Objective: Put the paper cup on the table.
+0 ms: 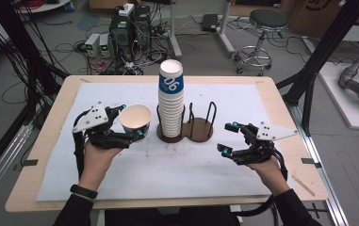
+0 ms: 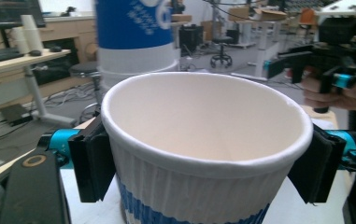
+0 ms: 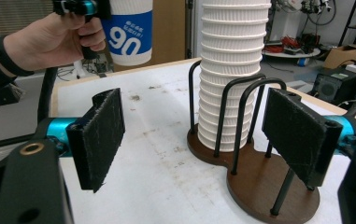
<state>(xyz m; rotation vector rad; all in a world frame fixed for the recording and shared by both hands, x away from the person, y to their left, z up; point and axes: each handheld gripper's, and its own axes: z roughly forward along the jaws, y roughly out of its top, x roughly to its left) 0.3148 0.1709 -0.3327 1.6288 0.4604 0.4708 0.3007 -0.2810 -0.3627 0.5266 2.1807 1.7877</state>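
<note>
left tongs (image 1: 129, 122): pinching the single paper cup (image 1: 135, 118) just under its rolled rim, one pad (image 2: 91, 161) on each side of the wall; cup is off the desk (image 1: 120, 188), left of the rack.
right tongs (image 1: 229, 137): spread, nothing between the pads (image 3: 102, 135); they hover right of the rack and point toward it.
risk 1: thin paper wall, so a harder squeeze could dent the rim out of round and the cup would then jam instead of nesting.
risk 2: grip sits high near the rim; a quick swing could let the cup pivot or slip out of the pads.
risk 3: cup stack (image 1: 171, 101) is tall and rises well above the rack's wire loops; a knock from the held cup or the tongs could tip its top cups.
cup look: white, ribbed wall, blue band low on the side with white print, plain white inside, mouth up, rim round, no dents seen.
rack (image 1: 200, 129): dark brown two-bay base with black wire loops, mid-desk; left bay holds the stack, right bay is bare.
far: stool (image 1: 262, 28) and cables on the floor beyond the rack.
</note>
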